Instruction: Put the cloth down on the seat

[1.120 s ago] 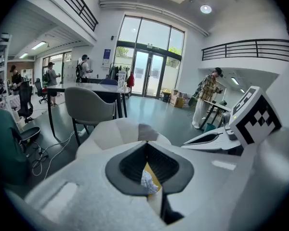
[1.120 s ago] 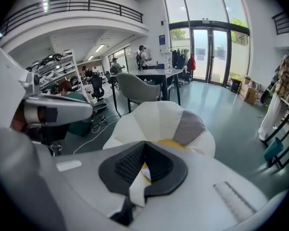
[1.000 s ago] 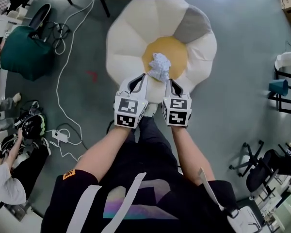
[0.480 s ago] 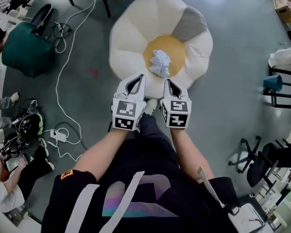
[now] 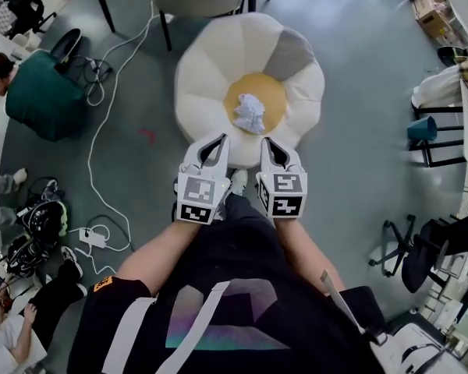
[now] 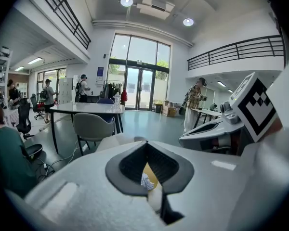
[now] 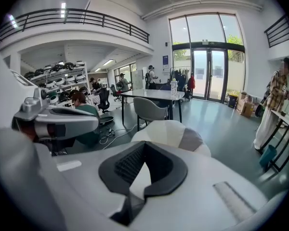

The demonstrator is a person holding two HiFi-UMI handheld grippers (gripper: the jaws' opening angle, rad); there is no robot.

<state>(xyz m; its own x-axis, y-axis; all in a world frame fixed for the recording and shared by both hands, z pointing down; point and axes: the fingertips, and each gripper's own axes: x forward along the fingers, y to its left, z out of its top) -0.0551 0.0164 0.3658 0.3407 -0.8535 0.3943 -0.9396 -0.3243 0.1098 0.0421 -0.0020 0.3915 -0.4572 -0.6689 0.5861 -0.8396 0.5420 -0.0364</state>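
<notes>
Cloth (image 5: 249,113): crumpled at centre of seat (image 5: 210,76), released. Left tongs (image 5: 221,137), right tongs (image 5: 267,142): both together, empty, now drawn further back from seat. Placement appears done.

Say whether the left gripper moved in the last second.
Yes. The left gripper drew back from the cloth toward the rim of the seat.

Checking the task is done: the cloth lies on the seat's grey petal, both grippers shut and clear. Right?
No: the cloth lies on the yellow centre of the seat, per the head view; left gripper and right gripper are shut and clear.
</notes>
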